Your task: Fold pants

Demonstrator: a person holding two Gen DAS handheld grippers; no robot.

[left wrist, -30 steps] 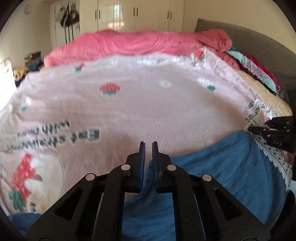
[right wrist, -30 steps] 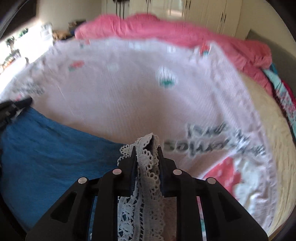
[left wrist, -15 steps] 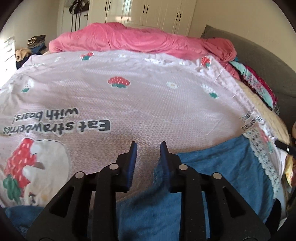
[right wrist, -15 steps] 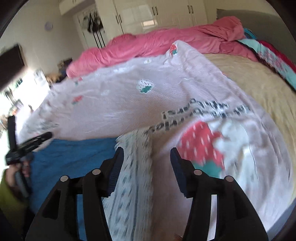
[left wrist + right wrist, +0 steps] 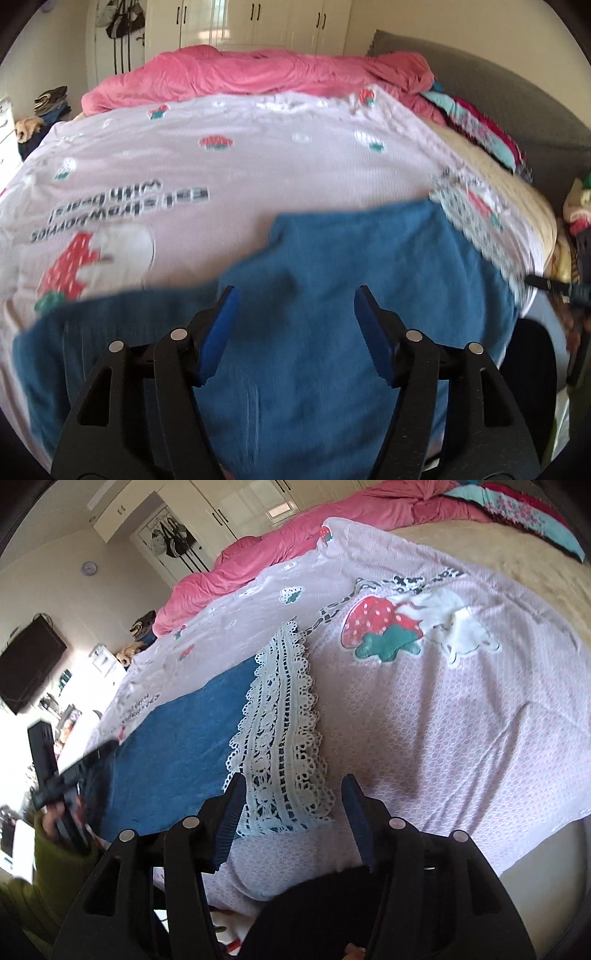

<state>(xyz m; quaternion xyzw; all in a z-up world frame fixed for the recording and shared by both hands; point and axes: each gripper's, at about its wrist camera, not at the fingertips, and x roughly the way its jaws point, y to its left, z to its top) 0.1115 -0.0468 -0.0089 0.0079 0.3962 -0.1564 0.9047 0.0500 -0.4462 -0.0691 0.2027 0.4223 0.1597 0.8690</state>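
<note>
The blue pants lie flat on the pink strawberry bedspread, with a white lace hem at their right end. My left gripper is open and empty just above the blue cloth. In the right wrist view the pants and the lace hem lie ahead. My right gripper is open and empty above the lace's near end. The left gripper shows at the far left there.
A pink duvet is bunched along the bed's far side. Colourful clothes lie by the grey headboard. Wardrobes stand behind. A TV hangs on the wall. The bed's near edge drops off at the right.
Both grippers opened and let go of the pants, the right one of the lace hem. Both have drawn back; the pants now lie flat on the bedspread.
</note>
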